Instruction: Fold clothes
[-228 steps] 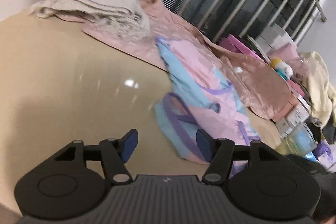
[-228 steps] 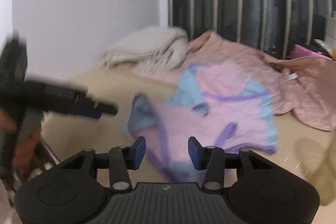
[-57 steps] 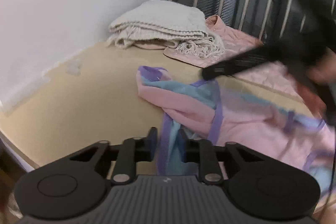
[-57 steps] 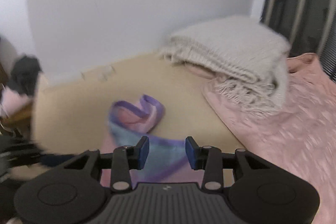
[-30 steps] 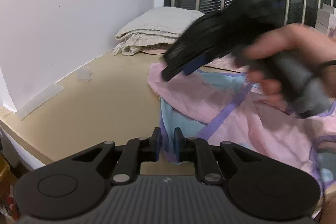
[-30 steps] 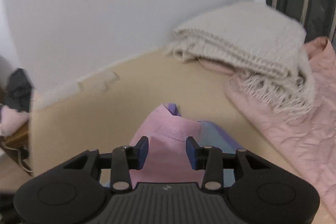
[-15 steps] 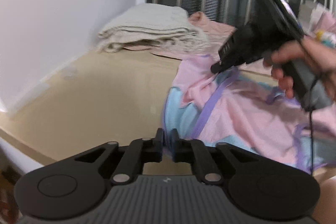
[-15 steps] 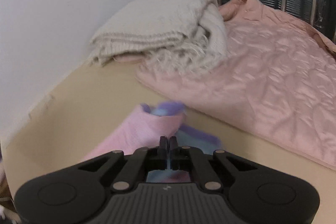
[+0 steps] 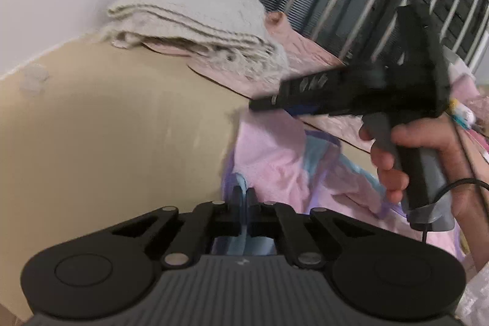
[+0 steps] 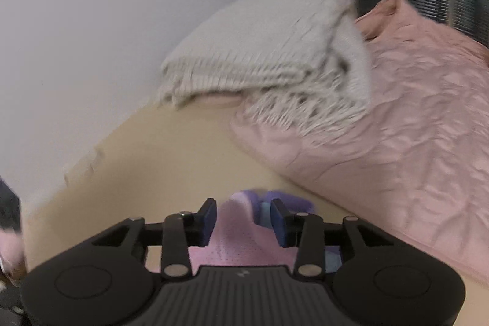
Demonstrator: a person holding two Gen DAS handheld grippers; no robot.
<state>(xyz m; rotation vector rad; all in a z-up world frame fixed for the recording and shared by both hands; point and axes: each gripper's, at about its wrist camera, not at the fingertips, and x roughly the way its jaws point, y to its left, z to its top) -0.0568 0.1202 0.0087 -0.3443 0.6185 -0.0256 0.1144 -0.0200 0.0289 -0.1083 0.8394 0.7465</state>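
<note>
A pink, light-blue garment (image 9: 275, 161) with purple trim lies on a tan table (image 9: 122, 127); at one o'clock, a cream ribbed blanket (image 10: 269, 51) tops a salmon quilt (image 10: 412, 127).

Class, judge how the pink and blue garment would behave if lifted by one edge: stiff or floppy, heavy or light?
Probably floppy: the pink and blue garment lies in soft folds. Likely light: the left gripper pinches only a thin edge.

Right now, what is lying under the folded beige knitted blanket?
Under the beige blanket lies one end of the pink quilted cloth, spread on the tan table. How far the cloth reaches beneath it is covered.
</note>
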